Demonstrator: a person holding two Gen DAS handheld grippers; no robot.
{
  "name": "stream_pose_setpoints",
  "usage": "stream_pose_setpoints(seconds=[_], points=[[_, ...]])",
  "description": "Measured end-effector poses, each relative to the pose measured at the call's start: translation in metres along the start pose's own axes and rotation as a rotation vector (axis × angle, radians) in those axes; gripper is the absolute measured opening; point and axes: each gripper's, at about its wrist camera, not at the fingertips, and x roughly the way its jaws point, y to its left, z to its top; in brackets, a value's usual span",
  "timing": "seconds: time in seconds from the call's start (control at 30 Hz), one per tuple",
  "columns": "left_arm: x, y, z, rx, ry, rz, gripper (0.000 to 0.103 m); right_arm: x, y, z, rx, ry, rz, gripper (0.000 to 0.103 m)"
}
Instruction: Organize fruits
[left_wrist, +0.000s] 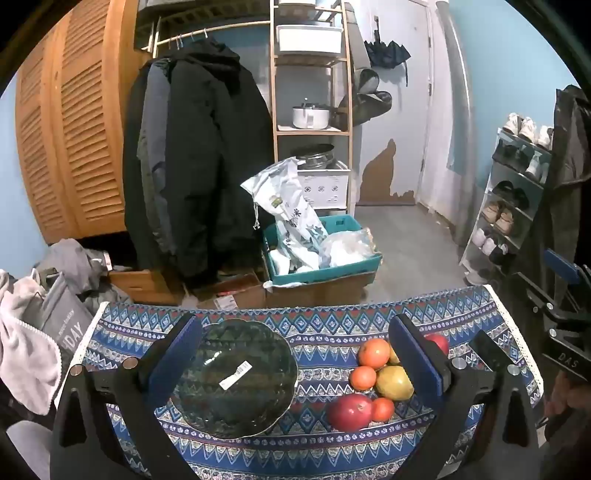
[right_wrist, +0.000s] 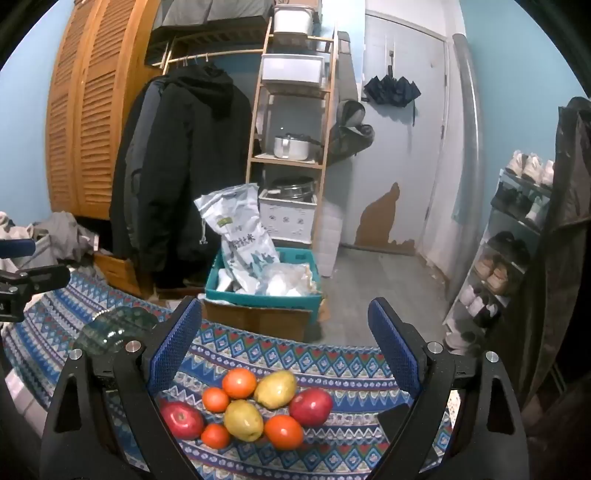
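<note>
A cluster of fruit lies on the patterned tablecloth (right_wrist: 332, 354): two red apples (right_wrist: 311, 406), two yellow-green pears (right_wrist: 275, 388) and several oranges (right_wrist: 239, 382). The same cluster shows in the left wrist view, with a red apple (left_wrist: 350, 411), a pear (left_wrist: 394, 382) and an orange (left_wrist: 373, 352). A dark green glass plate (left_wrist: 236, 376) with a white sticker sits left of the fruit, empty; its edge shows in the right wrist view (right_wrist: 110, 330). My left gripper (left_wrist: 295, 365) is open above the plate and fruit. My right gripper (right_wrist: 284, 343) is open above the fruit.
Beyond the table's far edge stand a teal crate (left_wrist: 325, 262) with bags on cardboard boxes, hanging black coats (left_wrist: 192, 158), a wooden shelf (left_wrist: 312, 92) and a shoe rack (left_wrist: 509, 206). Clothes and a grey bag (left_wrist: 62, 325) lie at the left.
</note>
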Motion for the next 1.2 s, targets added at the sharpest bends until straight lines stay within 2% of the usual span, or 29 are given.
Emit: stream_pose_setpoints(seconds=[0.63, 1.2], points=[[-0.001, 0.002, -0.002, 0.001, -0.022, 0.007, 0.102, 0.003, 0.005, -0.002, -0.018, 0.016, -0.011, 0.09], [-0.003, 0.004, 0.002, -0.009, -0.03, -0.003, 0.102, -0.004, -0.006, 0.0, 0.01, -0.01, -0.022, 0.09]])
